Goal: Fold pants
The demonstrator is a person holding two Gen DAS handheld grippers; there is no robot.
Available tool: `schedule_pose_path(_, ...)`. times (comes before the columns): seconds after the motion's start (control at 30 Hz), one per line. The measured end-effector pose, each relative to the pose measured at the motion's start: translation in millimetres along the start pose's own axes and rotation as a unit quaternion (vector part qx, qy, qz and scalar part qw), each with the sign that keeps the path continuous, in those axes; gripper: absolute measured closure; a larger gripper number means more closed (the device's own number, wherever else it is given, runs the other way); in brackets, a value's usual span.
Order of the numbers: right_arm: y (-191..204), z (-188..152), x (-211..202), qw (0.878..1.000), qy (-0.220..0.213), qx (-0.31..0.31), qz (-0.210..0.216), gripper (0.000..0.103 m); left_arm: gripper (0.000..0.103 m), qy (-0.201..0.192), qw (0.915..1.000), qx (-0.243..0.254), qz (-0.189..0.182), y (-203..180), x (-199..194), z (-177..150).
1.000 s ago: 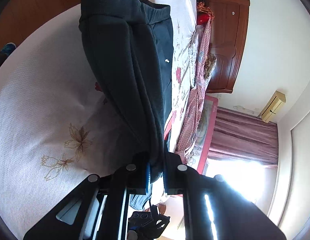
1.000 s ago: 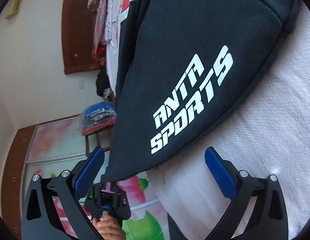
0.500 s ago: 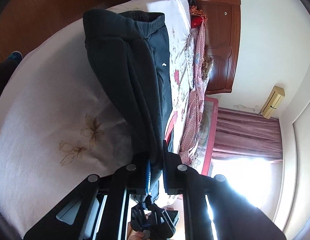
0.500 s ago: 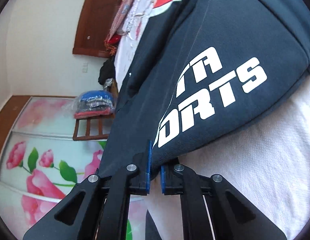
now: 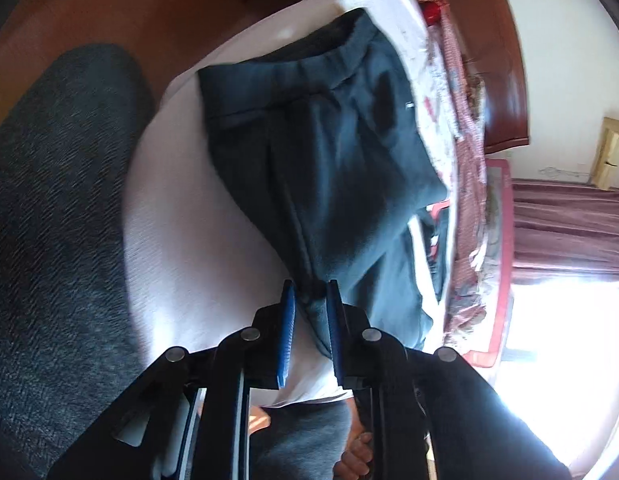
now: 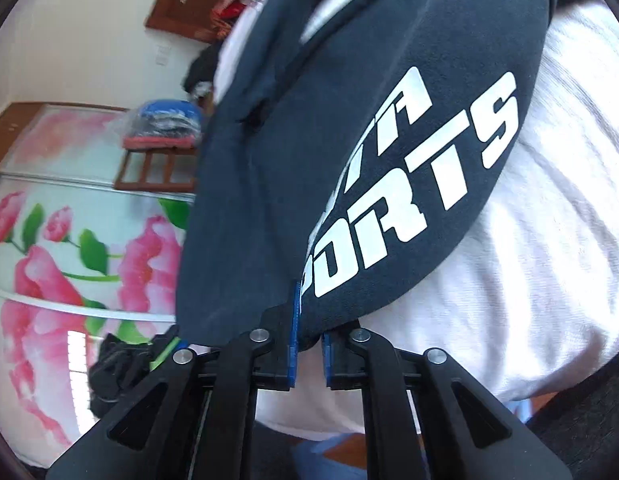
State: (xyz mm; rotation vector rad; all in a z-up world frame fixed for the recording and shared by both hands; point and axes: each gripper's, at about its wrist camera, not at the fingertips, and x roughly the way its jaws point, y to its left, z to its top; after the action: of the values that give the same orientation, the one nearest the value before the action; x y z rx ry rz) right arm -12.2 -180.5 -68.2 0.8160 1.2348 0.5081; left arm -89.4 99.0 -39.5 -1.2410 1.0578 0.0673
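Dark navy pants [image 5: 329, 160] lie on the white bed [image 5: 189, 220], with the elastic waistband [image 5: 309, 64] at the far end. My left gripper [image 5: 310, 286] pinches a lifted fold of one leg. Its jaws are opening, and the cloth still fills the narrow gap. In the right wrist view the pants [image 6: 349, 120] show white lettering [image 6: 421, 184] and drape over my right gripper [image 6: 309, 312]. Its blue pads hold the fabric edge while the jaws begin opening. The bed sheet [image 6: 529, 260] lies underneath.
A person's dark grey clothing [image 5: 57, 220] fills the left side, and a hand [image 5: 357, 456] shows below. Patterned cloth [image 5: 465, 160], a wooden door [image 5: 497, 60] and curtains [image 5: 569, 232] lie beyond the bed. A flowered wardrobe [image 6: 69, 260] and a chair with stacked clothes [image 6: 161, 128] stand left.
My right gripper went from wide open to closed on the pants edge. The left gripper swung across with the fold, bringing the person's grey clothing into view, and its pads parted slightly.
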Motion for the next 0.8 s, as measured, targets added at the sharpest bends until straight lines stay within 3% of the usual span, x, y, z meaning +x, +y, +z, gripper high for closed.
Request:
schedule_pose_path(0.07,-9,-2,-5,1.0,0.007,0.009,0.023,0.062,0.072,0.002,0.9998,-0.008,0.02,4,-4,0)
schedule_pose_path(0.1,-11,-3,-16,1.0,0.001,0.01,0.029,0.057,0.064,-0.01,0.9995,0.007,0.027,0,-10,-2)
schedule_pose_path(0.17,-15,1,-48,0.999,-0.035,-0.002,0.03,0.057,0.034,-0.046,0.9956,0.069,0.044,-20,-28,-10)
schedule_pose_path(0.2,-23,6,-69,0.998,-0.06,0.003,0.032,0.057,0.011,-0.061,0.992,0.101,0.046,-31,-36,-16)
schedule_pose_path(0.23,-37,13,-92,0.995,-0.094,0.02,0.019,0.057,0.005,-0.076,0.9876,0.13,0.043,-41,-42,-21)
schedule_pose_path(0.3,-74,31,-138,0.984,-0.164,0.075,-0.013,0.057,0.002,-0.082,0.9737,0.209,0.037,-69,-41,-32)
schedule_pose_path(0.4,-129,60,-199,0.954,-0.259,0.136,-0.066,0.057,0.002,-0.064,0.9512,0.301,0.024,-98,-33,-59)
schedule_pose_path(0.5,-162,90,-230,0.93,-0.303,0.166,-0.127,0.057,0.002,-0.028,0.9307,0.364,0.019,-121,-22,-71)
schedule_pose_path(0.57,-178,105,-240,0.918,-0.32,0.187,-0.142,0.057,0.002,-0.013,0.9189,0.394,0.022,-134,-17,-81)
schedule_pose_path(0.67,-185,126,-241,0.906,-0.334,0.195,-0.171,0.057,0.002,-0.014,0.9157,0.4,0.031,-136,-12,-94)
schedule_pose_path(0.8,-200,145,-240,0.9,-0.331,0.199,-0.203,0.057,0.002,-0.009,0.9266,0.372,0.051,-136,1,-82)
